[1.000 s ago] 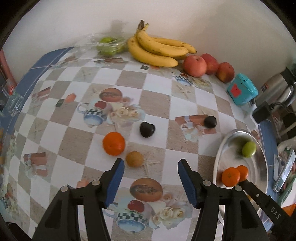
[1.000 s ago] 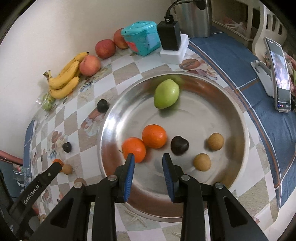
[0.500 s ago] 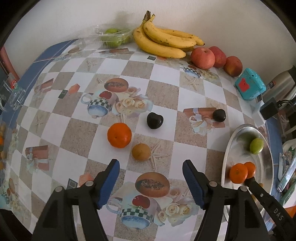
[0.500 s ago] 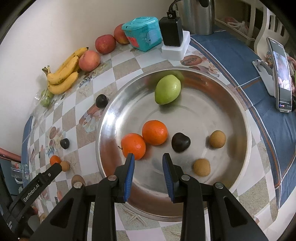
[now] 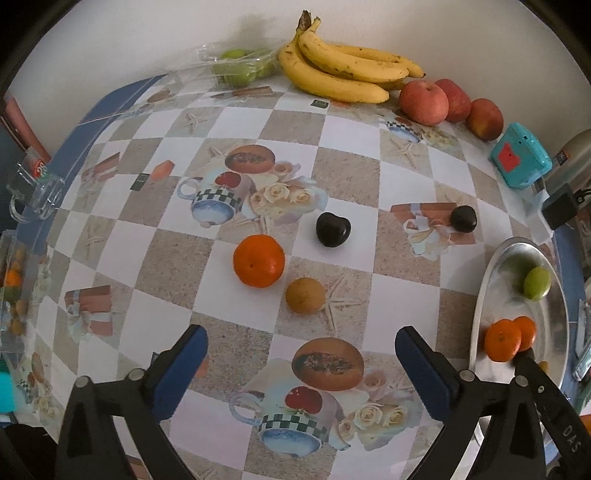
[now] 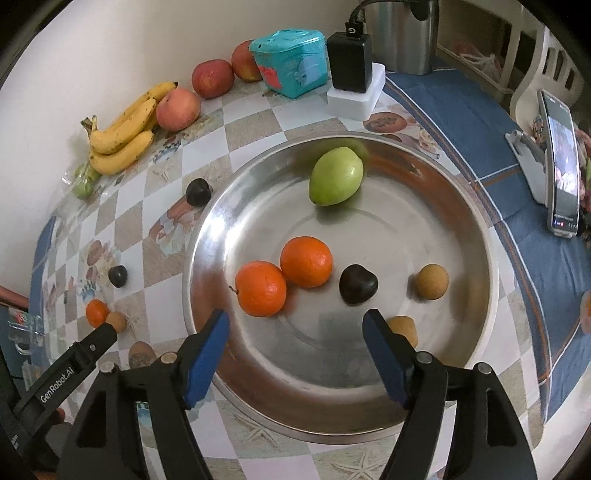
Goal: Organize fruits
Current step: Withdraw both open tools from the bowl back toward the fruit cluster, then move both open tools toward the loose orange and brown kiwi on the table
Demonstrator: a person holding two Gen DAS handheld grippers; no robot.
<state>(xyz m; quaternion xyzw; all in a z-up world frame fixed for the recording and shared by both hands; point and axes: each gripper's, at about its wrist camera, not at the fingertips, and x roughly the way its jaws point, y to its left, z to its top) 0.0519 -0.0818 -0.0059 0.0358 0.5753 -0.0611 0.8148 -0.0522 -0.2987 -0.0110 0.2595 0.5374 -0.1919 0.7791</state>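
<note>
A steel bowl (image 6: 369, 402) holds a green fruit (image 6: 335, 176), two oranges (image 6: 261, 288), a dark plum (image 6: 358, 284) and two small brown fruits (image 6: 431, 281). My right gripper (image 6: 297, 323) is open and empty over the bowl's near side. On the tablecloth lie an orange (image 5: 259, 261), a small brown fruit (image 5: 305, 295) and two dark plums (image 5: 332, 229) (image 5: 463, 219). My left gripper (image 5: 301, 341) is open and empty, just short of the brown fruit. The bowl (image 5: 480, 314) shows at the right of the left wrist view.
Bananas (image 5: 343, 77), three apples (image 5: 424, 103) and a bag of green fruit (image 5: 240, 66) lie along the wall. A teal box (image 6: 290, 57), a charger (image 6: 350, 61), a kettle (image 6: 400, 33) and a phone on a stand (image 6: 559, 166) stand beyond the bowl. A glass mug (image 5: 35, 188) is at the left edge.
My right gripper's jaws have opened wide over the bowl. My left gripper has opened wider and pulled back a little from the loose fruit.
</note>
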